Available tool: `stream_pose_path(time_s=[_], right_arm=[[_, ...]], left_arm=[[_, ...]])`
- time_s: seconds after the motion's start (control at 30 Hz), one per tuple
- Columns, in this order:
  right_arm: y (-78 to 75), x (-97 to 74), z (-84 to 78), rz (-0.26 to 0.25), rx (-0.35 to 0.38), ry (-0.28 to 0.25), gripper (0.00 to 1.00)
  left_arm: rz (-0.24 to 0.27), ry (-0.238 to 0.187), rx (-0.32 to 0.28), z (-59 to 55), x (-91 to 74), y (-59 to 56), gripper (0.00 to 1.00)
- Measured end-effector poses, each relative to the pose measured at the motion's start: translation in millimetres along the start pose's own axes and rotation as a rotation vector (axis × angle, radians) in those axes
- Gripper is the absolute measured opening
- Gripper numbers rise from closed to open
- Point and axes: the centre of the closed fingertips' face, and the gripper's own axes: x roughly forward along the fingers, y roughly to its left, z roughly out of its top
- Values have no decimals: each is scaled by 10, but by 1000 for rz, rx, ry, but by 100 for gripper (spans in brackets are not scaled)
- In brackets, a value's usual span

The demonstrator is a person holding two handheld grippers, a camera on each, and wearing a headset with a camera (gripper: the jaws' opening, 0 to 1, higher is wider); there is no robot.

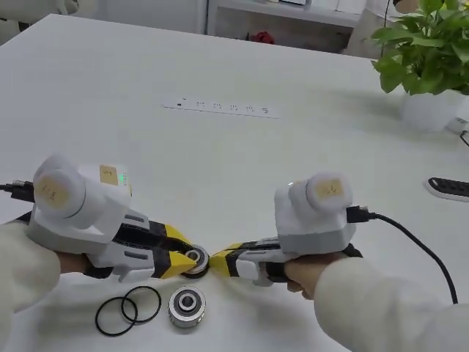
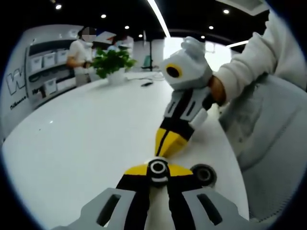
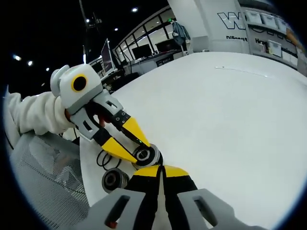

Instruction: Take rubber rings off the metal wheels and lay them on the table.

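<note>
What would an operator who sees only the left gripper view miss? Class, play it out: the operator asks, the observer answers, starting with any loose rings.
Operator: Are any loose rings lying about?
Observer: Yes. Two rings lie overlapping on the table, left of the loose wheel in the head view.
Operator: What lies farther out?
Observer: A white socket strip lies flat towards the far side.
Operator: Is anything behind the right gripper?
Observer: A black cable trails from its back end across the table.
</note>
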Motion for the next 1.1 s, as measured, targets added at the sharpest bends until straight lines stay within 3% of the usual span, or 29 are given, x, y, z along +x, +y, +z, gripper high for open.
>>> stream_pose_path(time_s=[0.03, 0.07, 0.13, 0.23, 0.57, 0.9, 1.1], right_arm=[[19, -1, -35, -10, 71, 14, 0], [43, 1, -23, 24, 96, 18, 0], [-1, -9, -3, 22, 108, 0, 0], [20, -7, -32, 31, 162, 19, 0], [9, -61, 32, 69, 349, -36, 0], [73, -83, 80, 99, 406, -58, 0], [73, -90, 82, 92, 417, -58, 0]], left_arm=[[-1, 0, 1, 0, 0, 0, 14], [-1, 0, 1, 0, -1, 1, 14], [-1, -1, 1, 1, 1, 1, 14], [-1, -2, 2, 2, 1, 1, 14], [-1, -18, -1, 2, -4, 2, 14], [3, -20, 9, 3, -2, -2, 14], [7, -18, 10, 3, 2, 0, 14]])
